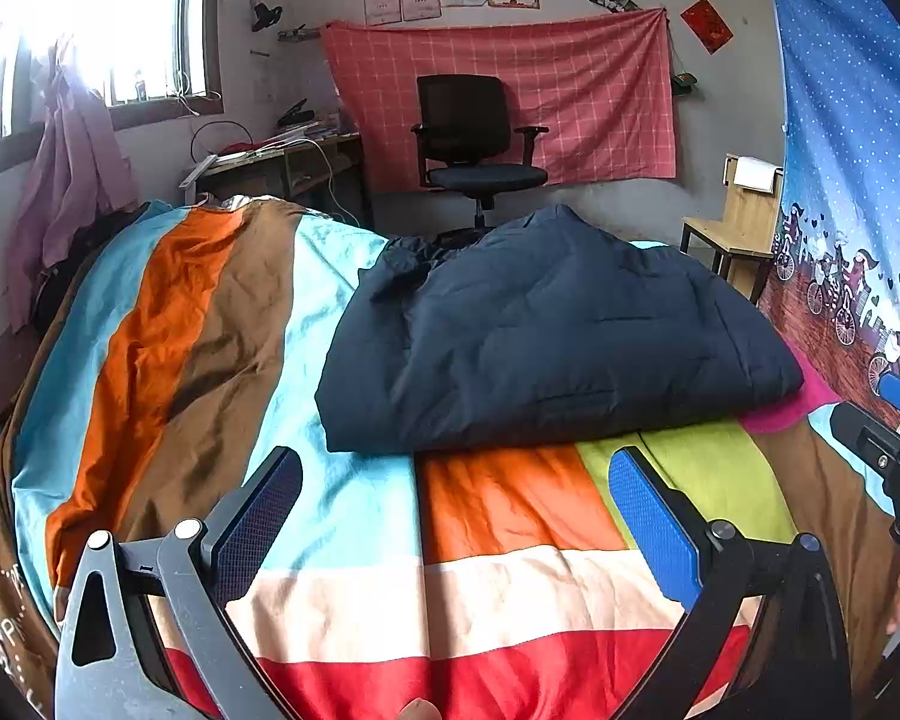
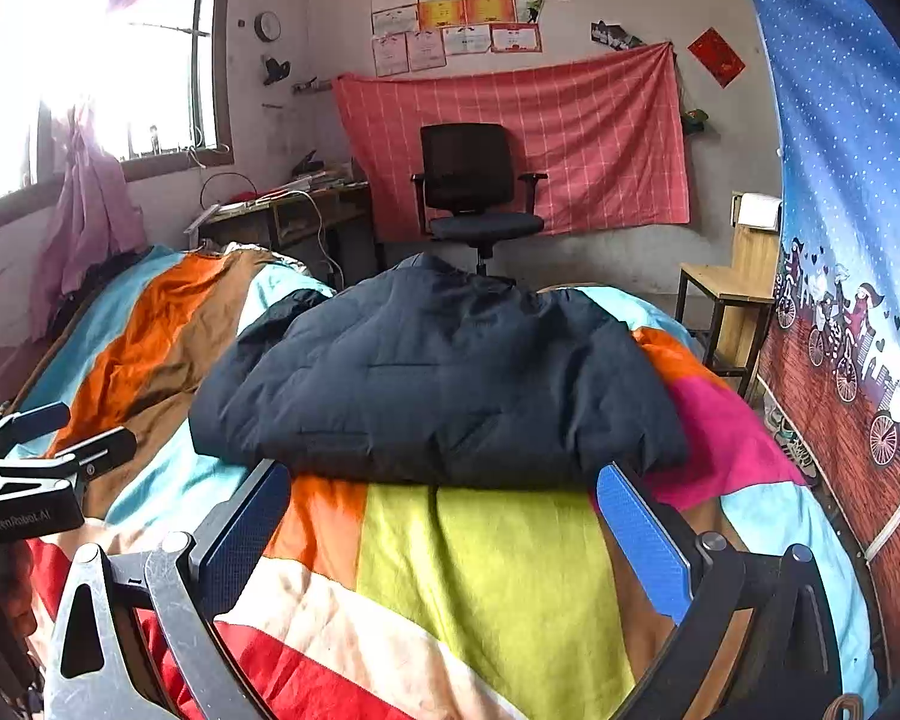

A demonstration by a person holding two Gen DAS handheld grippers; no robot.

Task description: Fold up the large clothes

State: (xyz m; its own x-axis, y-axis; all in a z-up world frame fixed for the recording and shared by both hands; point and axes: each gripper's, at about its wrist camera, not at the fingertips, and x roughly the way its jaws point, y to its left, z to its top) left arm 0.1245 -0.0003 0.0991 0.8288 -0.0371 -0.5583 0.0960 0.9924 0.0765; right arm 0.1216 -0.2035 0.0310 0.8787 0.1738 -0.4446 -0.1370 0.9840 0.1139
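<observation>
Everything is placed here against the dark navy padded jacket (image 1: 546, 330), which lies folded into a thick bundle on the striped multicoloured bedspread (image 1: 342, 594).

To the left of the jacket, the bedspread runs in orange, brown and pale blue stripes toward a bright window (image 1: 102, 18) with a pale purple cloth (image 1: 72, 174) hanging below it. Nearer than the jacket and just left of its front edge hovers the left gripper (image 1: 456, 516), its jaws spread wide with nothing between them; its blue pads (image 1: 654, 528) sit above the bedspread, apart from the jacket's hem.

Behind the jacket a black office chair (image 1: 480, 138) stands before a pink checked cloth (image 1: 510, 96) pinned on the wall, with a cluttered desk (image 1: 282, 162) to the chair's left.

In front of the jacket's right half, the right gripper (image 2: 444, 534) also has its jaws wide apart and empty, and its fingertips lie just at the jacket's near edge. Right of the jacket, a wooden chair (image 2: 732, 294) stands beside a blue patterned curtain (image 2: 852, 192).
</observation>
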